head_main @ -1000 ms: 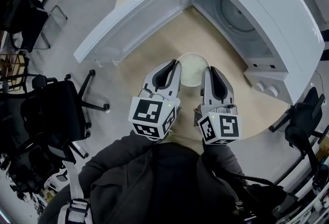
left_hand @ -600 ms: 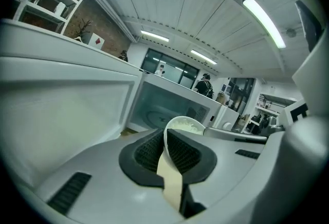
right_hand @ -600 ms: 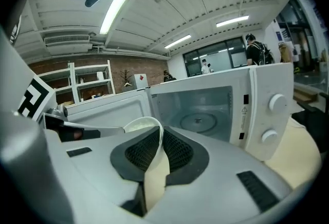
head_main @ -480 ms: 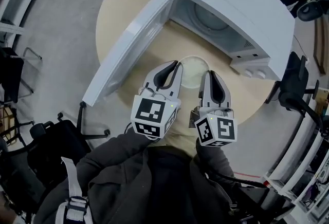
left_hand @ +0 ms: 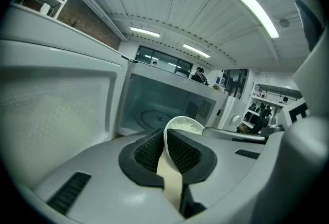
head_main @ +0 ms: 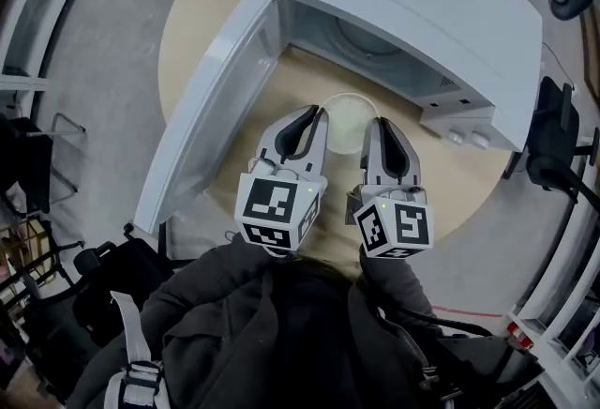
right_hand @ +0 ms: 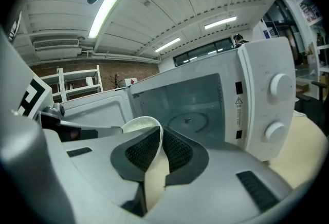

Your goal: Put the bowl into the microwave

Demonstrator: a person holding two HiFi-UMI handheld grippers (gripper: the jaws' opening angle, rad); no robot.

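I have the bowl [head_main: 345,121] gripped by its rim on both sides: my left tongs [head_main: 320,122] are clenched on its left edge and my right tongs [head_main: 376,129] on its right edge. It sits between the two tips, over the round worktop [head_main: 469,182]. Just ahead is the microwave [head_main: 412,4], its door [head_main: 211,107] swung open left of my left tongs

Cream bowl [head_main: 345,124], white microwave [head_main: 403,4], pale tan table [head_main: 202,32], grey floor [head_main: 103,69].
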